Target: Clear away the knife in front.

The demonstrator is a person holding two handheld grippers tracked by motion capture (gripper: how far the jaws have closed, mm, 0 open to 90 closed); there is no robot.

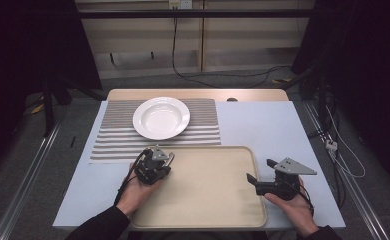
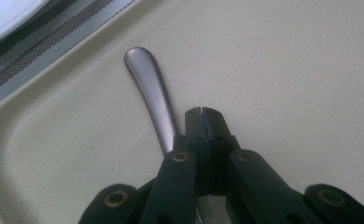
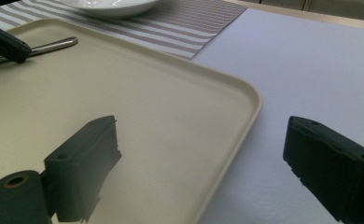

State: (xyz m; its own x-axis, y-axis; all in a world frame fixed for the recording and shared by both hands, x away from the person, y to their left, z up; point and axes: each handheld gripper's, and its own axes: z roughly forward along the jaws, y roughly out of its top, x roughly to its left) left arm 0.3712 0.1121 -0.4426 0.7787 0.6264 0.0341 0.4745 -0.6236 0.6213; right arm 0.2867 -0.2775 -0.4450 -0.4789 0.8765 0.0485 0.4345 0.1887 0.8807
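Left jaws meet beside a metal handle on the tray

A metal utensil handle [image 2: 153, 93] lies flat on the beige tray [image 1: 218, 200], near the tray's far-left corner, its rounded end pointing toward the striped placemat [image 1: 113, 140]. The left gripper [image 2: 202, 114] sits right over it with its jaws pressed together; the handle runs under and just beside their left edge, and whether the pads pinch it cannot be told. In the right gripper view the same handle [image 3: 54, 45] shows at the far side of the tray. The right gripper [image 3: 201, 154] hovers at the tray's right rim, jaws spread wide with nothing between them. A white plate [image 1: 161, 118] rests on the placemat beyond the tray, on the pale table [image 1: 268, 130]
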